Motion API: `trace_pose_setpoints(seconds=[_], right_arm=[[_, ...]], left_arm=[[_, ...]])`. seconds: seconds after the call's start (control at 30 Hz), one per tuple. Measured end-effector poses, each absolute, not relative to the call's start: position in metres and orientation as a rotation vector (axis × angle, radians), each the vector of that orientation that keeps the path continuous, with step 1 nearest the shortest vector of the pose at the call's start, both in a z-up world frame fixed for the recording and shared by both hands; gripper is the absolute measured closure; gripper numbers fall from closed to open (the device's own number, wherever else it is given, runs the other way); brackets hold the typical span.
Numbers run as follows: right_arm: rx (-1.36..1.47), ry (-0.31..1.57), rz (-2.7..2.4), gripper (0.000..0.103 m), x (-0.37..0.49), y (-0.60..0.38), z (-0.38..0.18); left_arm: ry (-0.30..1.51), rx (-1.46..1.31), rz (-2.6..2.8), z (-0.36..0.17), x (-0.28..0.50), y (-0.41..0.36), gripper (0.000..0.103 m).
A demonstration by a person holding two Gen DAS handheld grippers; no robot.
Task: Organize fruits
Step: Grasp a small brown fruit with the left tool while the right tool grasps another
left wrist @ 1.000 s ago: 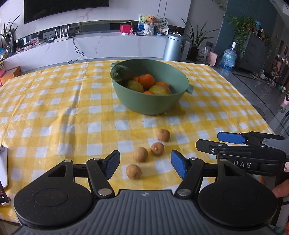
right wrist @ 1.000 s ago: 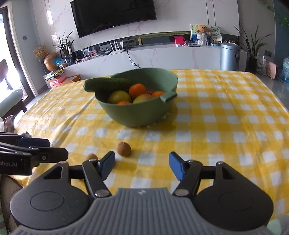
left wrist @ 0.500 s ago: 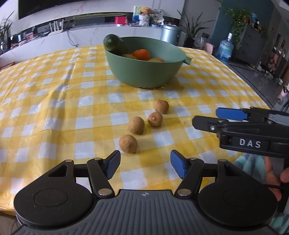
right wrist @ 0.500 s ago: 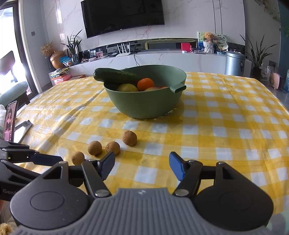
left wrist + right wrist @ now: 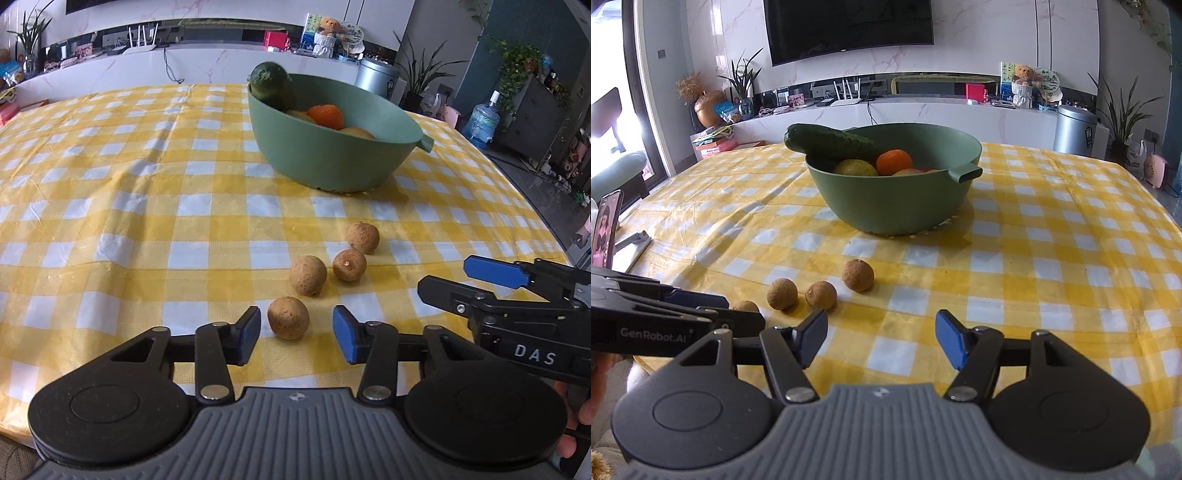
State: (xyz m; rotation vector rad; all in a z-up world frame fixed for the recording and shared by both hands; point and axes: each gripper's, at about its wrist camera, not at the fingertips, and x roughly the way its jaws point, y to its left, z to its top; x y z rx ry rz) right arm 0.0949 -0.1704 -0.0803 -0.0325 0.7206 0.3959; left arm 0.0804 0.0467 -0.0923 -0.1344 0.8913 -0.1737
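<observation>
Left gripper (image 5: 296, 329) fingers spread wide, empty, straddling the nearest longan (image 5: 288, 317), one of four on the surface in front of the green bowl (image 5: 332, 155). Looks light, round, thin brittle shell: pinch across its middle, gently, or it rolls. Right gripper (image 5: 881, 338) fingers also wide, empty.

Legible markings on the two handheld grippers.
White letters "DAS" stand on the black side of the right gripper (image 5: 491, 275), seen from the left wrist; "GenRobot.AI" stands in grey on the left gripper (image 5: 701, 306), seen from the right wrist.
</observation>
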Motion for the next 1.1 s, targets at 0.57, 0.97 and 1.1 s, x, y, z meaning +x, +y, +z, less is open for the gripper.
trace_pose_setpoints(seconds=[0.57, 0.97, 1.1], right_arm=[[-0.090, 0.723, 0.528, 0.068, 0.104, -0.136, -0.088], [-0.097, 0.748, 0.542, 0.072, 0.122, -0.123, -0.096], [-0.091, 0.759, 0.530, 0.072, 0.127, -0.122, -0.099]], left_arm=[[0.889, -0.120, -0.165, -0.096, 0.081, 0.051, 0.076], [0.908, -0.141, -0.161, -0.096, 0.083, 0.057, 0.071], [0.903, -0.149, -0.155, -0.096, 0.082, 0.057, 0.071]])
